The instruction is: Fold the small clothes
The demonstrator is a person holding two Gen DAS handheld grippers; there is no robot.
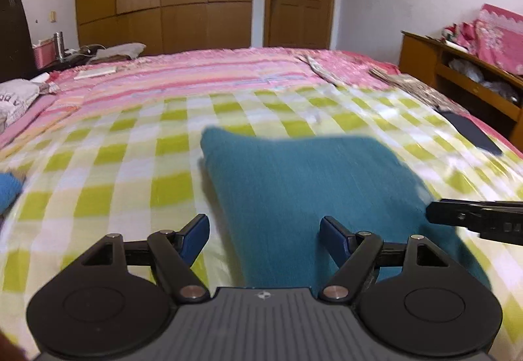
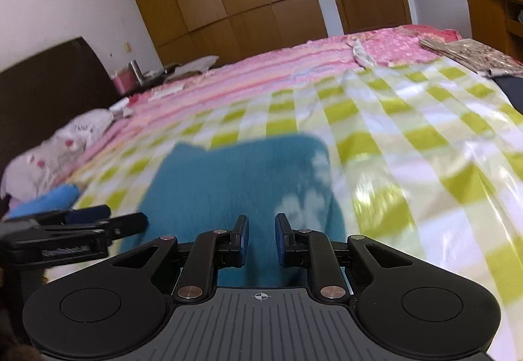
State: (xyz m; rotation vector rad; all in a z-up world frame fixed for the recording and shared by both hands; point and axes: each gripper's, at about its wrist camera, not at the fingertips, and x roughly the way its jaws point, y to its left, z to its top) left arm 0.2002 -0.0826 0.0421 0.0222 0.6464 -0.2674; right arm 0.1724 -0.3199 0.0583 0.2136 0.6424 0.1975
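Note:
A teal garment [image 1: 307, 184] lies folded flat on the green-and-white checked bedsheet [image 1: 130, 158]. It also shows in the right wrist view [image 2: 235, 178], with a pale print near its right edge. My left gripper [image 1: 264, 235] is open wide, low over the garment's near edge, with nothing between the fingers. My right gripper [image 2: 261, 238] is open with a narrower gap, over the garment's near edge, holding nothing. The right gripper's tip shows in the left wrist view [image 1: 474, 217]. The left gripper shows in the right wrist view [image 2: 91, 223].
A light blue cloth [image 2: 49, 197] lies at the bed's left edge. A pink striped cover [image 1: 196, 76] covers the far half of the bed. A dark flat object [image 1: 470, 132] lies at the right edge. A pillow [image 2: 52, 158], headboard [image 2: 49, 76] and wooden shelf [image 1: 457, 66] flank the bed.

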